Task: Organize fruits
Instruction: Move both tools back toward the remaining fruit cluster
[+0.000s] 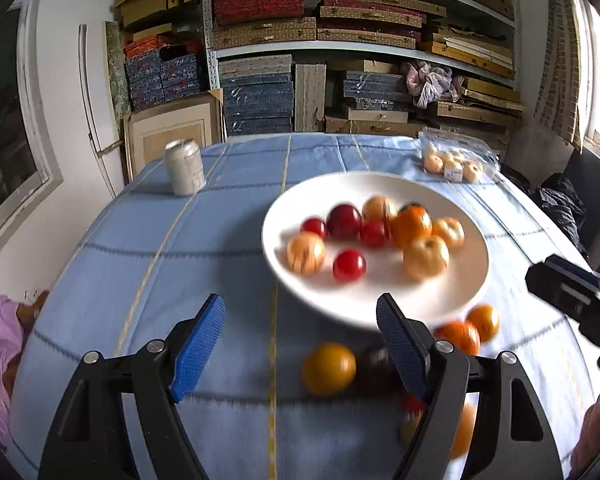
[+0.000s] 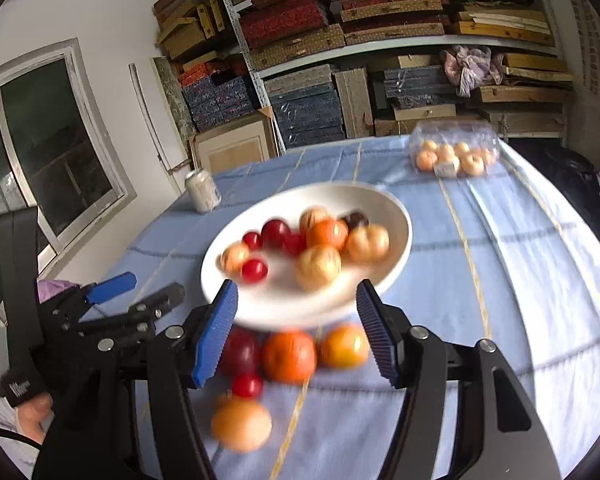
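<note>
Fruits (image 2: 288,356) loose at frame bottom, below the plate (image 2: 396,216); my right gripper (image 2: 296,332) and left gripper (image 1: 300,344) gape wide, empty. I'd straddle one squarely before closing.

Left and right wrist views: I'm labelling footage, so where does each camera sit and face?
Left wrist: on the left tool, facing the white plate; the right tool shows at right.
Right wrist: on the right tool, facing the plate; the left tool shows at left.
Shared: plate, can, fruit bag.
</note>
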Tool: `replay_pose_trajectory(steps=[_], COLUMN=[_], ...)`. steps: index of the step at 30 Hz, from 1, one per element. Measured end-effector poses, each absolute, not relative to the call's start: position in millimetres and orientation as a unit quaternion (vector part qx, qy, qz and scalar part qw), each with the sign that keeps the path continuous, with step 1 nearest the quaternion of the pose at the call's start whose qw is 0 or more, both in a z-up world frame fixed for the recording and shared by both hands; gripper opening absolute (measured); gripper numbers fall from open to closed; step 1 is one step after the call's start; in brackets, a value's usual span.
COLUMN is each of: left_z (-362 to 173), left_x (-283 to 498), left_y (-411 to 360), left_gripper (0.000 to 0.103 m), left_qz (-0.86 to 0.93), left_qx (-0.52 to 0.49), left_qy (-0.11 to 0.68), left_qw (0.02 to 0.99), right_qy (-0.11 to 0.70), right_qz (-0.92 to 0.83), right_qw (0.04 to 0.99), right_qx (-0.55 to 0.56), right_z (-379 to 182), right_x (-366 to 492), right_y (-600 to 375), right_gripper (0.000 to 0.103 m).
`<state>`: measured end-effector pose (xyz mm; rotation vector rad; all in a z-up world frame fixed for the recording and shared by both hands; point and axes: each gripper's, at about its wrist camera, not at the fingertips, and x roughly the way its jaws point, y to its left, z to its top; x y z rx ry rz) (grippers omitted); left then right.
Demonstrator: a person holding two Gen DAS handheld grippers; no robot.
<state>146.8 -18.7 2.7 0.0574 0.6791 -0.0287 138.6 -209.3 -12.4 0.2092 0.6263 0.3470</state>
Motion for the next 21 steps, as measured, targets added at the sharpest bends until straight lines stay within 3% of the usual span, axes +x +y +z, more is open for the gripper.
replay_pose_trajectory(steps=[15, 21], left_z=[-27.1, -29.6], left_x=[116.6, 117.1], left_y=[-6.6, -7.1], left_gripper=[0.079, 0.085], left_qz=[-0.017, -0.017], left_qx=[0.02, 0.021], left_qy=[0.349, 0.353], left_qw=[0.937, 0.935], right_qy=[0.33, 0.328], right_qz=[0.18, 0.194], right_qw=[0.923, 0.923], right_qx=[0.082, 0.052], right_z=[-48.1, -48.3], right_x=[100.4, 95.6], right_y=[-196.4, -181.8], right_gripper=[0.068, 0.072])
